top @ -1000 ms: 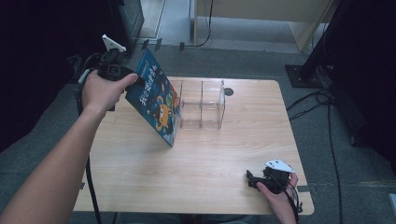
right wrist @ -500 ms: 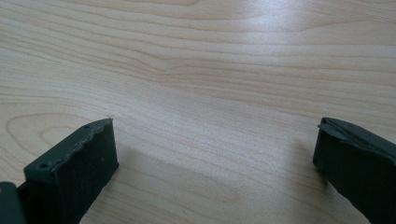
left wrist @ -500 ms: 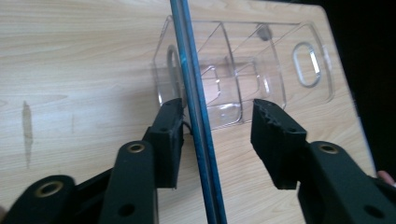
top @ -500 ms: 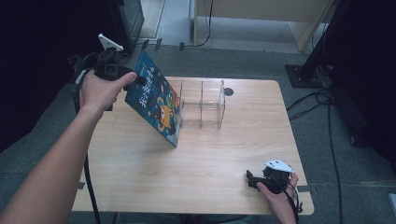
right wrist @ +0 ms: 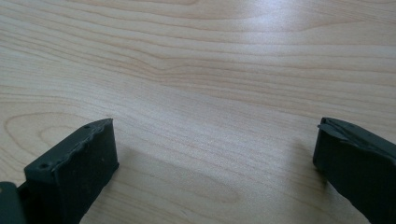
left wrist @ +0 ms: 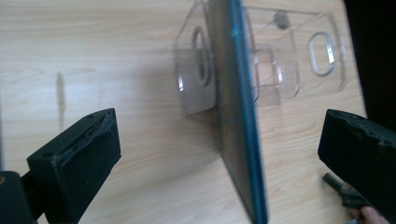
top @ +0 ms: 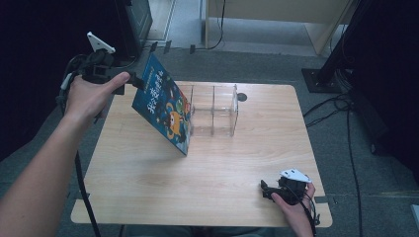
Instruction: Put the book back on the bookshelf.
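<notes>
book standing against the clear organizer, left tongs spread around it

status: the book (top: 165, 109) stands on its lower edge near the middle of the table (top: 148, 187), tilted, with its far side at the left end of the clear organizer (top: 213, 111). whether it touches the organizer wall or sits in the first slot cannot be told. judged from this, insertion is not confirmed; seating the book upright between the dividers is probably what remains.

left gripper (top: 129, 84): held above the far-left corner of the table, at the book's upper corner. in the left gripper view the jaws stand wide apart, the book's blue edge (left wrist: 240, 116) running between them with a gap on each side (no contact visible, so no grip).

right gripper (top: 269, 190): rests near the near-right corner, jaws spread wide over bare wood, holding nothing.

view differences: the high view gives the cover art and the lean; the left gripper view shows the jaw clearance and the organizer's oval cutouts (left wrist: 322, 53).
</notes>
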A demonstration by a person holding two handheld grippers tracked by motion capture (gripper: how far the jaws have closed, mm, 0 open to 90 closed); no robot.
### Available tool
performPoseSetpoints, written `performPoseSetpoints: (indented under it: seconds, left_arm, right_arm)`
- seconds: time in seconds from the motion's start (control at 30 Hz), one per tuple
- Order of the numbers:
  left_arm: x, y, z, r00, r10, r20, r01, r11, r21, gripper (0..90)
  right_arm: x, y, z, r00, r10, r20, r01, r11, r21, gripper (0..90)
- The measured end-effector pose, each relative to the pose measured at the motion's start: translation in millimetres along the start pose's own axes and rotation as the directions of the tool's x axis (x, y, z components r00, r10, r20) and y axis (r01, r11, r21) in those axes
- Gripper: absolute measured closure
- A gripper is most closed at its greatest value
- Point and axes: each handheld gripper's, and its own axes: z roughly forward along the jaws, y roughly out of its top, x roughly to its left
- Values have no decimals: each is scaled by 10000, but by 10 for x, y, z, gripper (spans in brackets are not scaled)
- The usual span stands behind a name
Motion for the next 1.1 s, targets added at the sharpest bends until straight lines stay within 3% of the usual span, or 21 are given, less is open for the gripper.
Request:
performPoseSetpoints:
  seconds: [0.17,0.57,1.1]
  left_arm:
    - [99,-47,-82,9992,-3,-391,4,10000,25,0]
    - [285,-167,-200,9984,-223,-513,216,9997,-145,0]
    - [525,-474,-69,9971,-304,-702,309,9995,53,0]
  right_arm:
    - [2,0,0,10000,-17,17,17,10000,23,0]
    - [5,0,1,10000,-28,62,27,10000,40,0]
    - [9,2,5,9999,-57,128,56,10000,56,0]
